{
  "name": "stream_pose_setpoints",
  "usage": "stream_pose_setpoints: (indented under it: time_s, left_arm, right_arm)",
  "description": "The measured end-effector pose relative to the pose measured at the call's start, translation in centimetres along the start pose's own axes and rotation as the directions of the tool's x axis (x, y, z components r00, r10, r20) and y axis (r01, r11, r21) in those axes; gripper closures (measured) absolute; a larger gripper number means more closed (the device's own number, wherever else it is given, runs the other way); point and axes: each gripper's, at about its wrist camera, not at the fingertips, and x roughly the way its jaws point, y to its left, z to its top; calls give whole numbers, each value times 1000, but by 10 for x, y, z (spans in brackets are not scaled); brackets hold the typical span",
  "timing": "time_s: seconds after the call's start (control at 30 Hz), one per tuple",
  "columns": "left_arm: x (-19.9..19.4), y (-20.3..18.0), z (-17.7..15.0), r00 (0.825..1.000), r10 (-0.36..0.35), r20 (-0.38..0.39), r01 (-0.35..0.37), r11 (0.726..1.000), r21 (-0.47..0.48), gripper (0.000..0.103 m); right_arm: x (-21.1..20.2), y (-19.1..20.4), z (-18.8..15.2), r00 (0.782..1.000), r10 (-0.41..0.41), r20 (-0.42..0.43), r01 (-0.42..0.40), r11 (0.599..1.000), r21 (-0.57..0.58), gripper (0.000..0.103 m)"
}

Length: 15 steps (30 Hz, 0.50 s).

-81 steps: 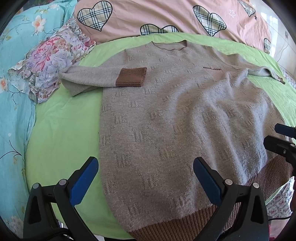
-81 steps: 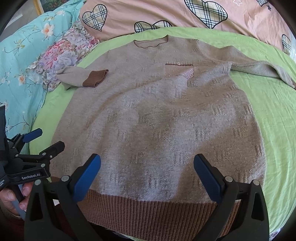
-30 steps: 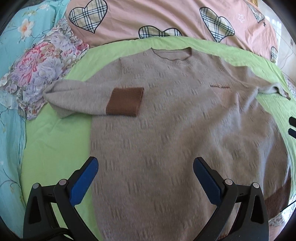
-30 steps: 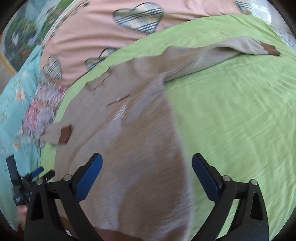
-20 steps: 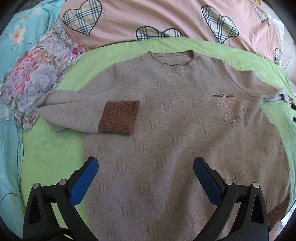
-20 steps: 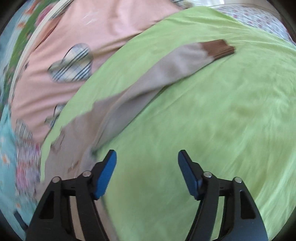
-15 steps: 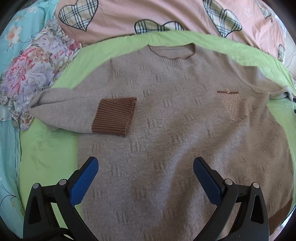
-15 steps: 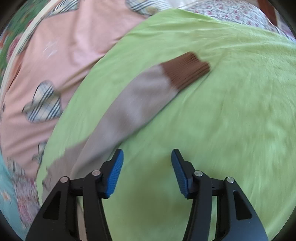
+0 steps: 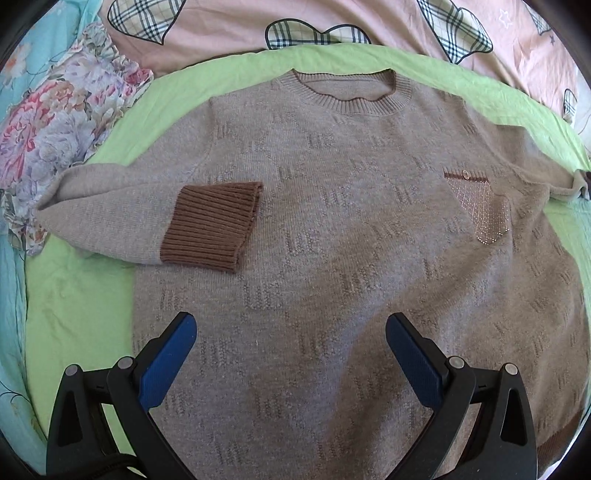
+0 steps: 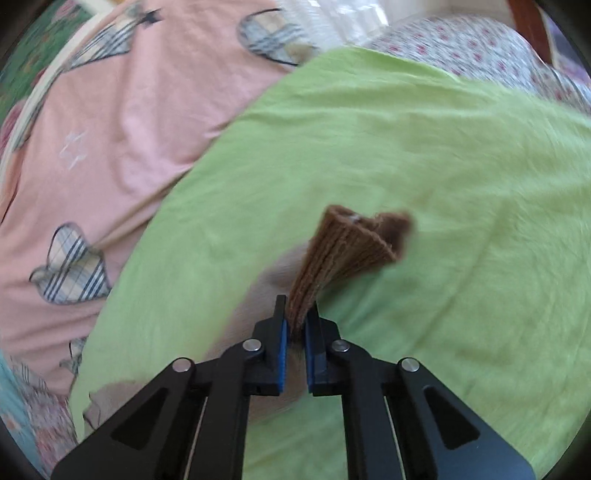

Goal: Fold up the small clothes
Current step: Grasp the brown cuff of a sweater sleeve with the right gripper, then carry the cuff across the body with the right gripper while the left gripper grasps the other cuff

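A grey-brown knit sweater (image 9: 351,229) lies flat, front up, on a green sheet (image 9: 74,295). Its left sleeve is folded across the chest, brown cuff (image 9: 212,225) on the body. My left gripper (image 9: 290,343) is open and empty, hovering over the sweater's lower body. My right gripper (image 10: 294,314) is shut on the brown cuff of the other sleeve (image 10: 347,247), lifted off the green sheet (image 10: 443,184). The rest of that sleeve is mostly hidden behind the jaws.
A pink quilt with plaid hearts (image 9: 332,26) lies beyond the sweater and shows in the right wrist view (image 10: 110,129). A floral cloth (image 9: 55,110) sits at the left. A flowered pillow (image 10: 480,48) lies at the far right.
My right gripper swung out along the right sleeve, narrowed and shut on its brown cuff, lifting it. My left gripper moved forward up the sweater body, still open.
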Motion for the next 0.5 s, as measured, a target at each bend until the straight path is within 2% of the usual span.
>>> stream_pose_setpoints:
  time_s: [0.07, 0.13, 0.23, 0.33, 0.37, 0.4, 0.5]
  left_arm:
    - [-1, 3, -1, 1000, -10, 2, 10, 1000, -11, 1]
    - [-4, 8, -4, 1000, -17, 7, 18, 1000, -23, 1]
    - [-9, 18, -8, 1000, -24, 20, 25, 999, -42, 1]
    - [-13, 29, -12, 999, -34, 29, 36, 997, -66, 1]
    - [-14, 34, -12, 999, -41, 32, 43, 996, -75, 1]
    - [-14, 38, -13, 998, -49, 36, 51, 995, -83, 1]
    - [-16, 52, -16, 996, -73, 48, 78, 992, -103, 1]
  right_arm:
    - [-8, 34, -11, 999, 42, -13, -43, 995, -95, 95]
    - [-14, 77, -30, 992, 107, -64, -117, 973, -197, 95]
    - [-20, 139, -71, 961, 214, -173, -258, 918, -299, 95]
    - [-23, 190, -124, 907, 306, -289, -392, 864, -317, 95]
    - [-23, 212, -146, 873, 349, -340, -454, 836, -309, 95]
    - [-22, 225, -164, 856, 365, -366, -479, 827, -294, 95]
    - [-15, 272, -225, 750, 443, -491, -604, 761, -237, 95]
